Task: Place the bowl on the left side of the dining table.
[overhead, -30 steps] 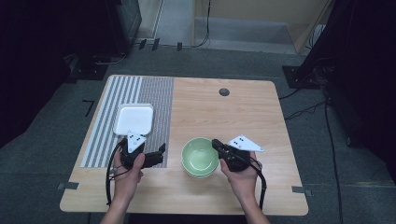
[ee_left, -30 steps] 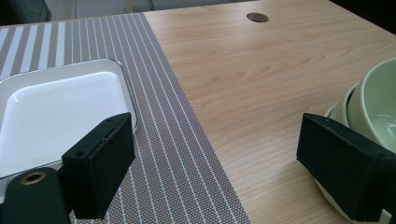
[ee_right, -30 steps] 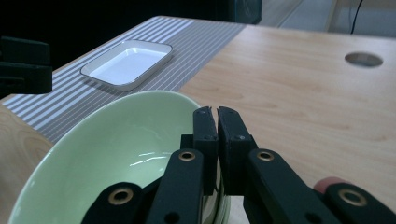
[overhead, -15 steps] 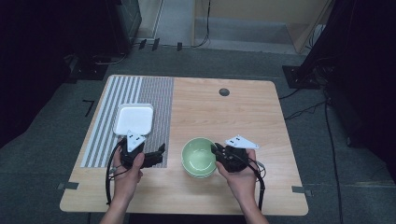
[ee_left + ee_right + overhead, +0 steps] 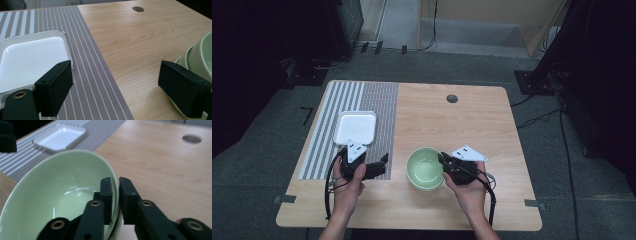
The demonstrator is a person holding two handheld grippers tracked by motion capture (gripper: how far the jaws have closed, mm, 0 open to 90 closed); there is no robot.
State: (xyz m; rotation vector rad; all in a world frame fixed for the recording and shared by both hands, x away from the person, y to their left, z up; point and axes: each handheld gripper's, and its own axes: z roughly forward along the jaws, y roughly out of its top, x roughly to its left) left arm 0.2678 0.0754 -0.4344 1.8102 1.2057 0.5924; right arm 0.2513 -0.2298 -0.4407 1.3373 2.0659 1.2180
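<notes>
From the high view, the green bowl (image 5: 426, 168) sits near the desk's (image 5: 472, 125) front edge between both hands, with the right gripper (image 5: 445, 161) at its right rim and the left gripper (image 5: 383, 164) resting on the striped mat (image 5: 377, 105) below the white tray (image 5: 355, 127). In the left gripper view, its jaws stand spread, nothing between them. In the right gripper view, the jaws pinch the bowl's rim and have just been easing apart.
</notes>
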